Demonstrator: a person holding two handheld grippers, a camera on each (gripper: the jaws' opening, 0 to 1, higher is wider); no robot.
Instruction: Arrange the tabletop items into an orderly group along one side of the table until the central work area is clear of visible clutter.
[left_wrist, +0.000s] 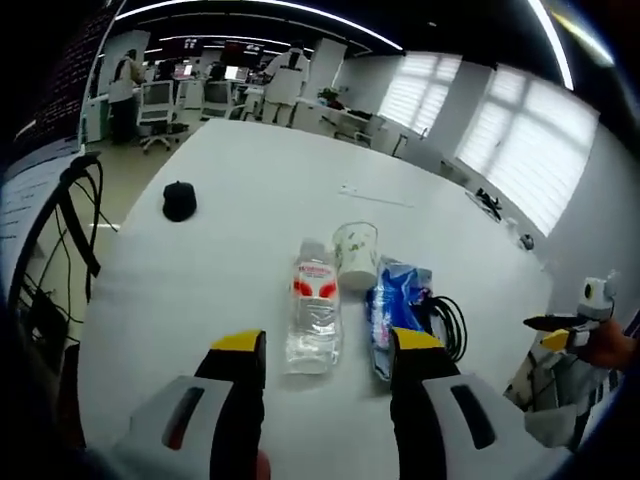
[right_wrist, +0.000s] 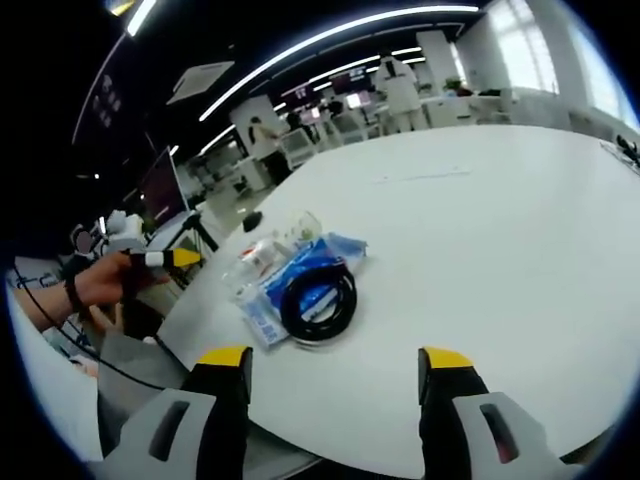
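Near the desk's front edge, a clear plastic water bottle with a red label (left_wrist: 313, 312) lies beside a tipped pale paper cup (left_wrist: 356, 254), a crinkled blue plastic packet (left_wrist: 394, 305) and a coiled black cable (right_wrist: 319, 299). Farther back on the white desk (left_wrist: 260, 190) sits a small black rounded object (left_wrist: 179, 201), well apart. Left claw (left_wrist: 328, 350) spread, holding nothing; right claw (right_wrist: 335, 365) spread wide too, off the desk's edge.

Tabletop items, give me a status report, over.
Left gripper and right gripper open, empty. Bottle, cup, blue packet, cable coil grouped near the table edge. Black object apart.
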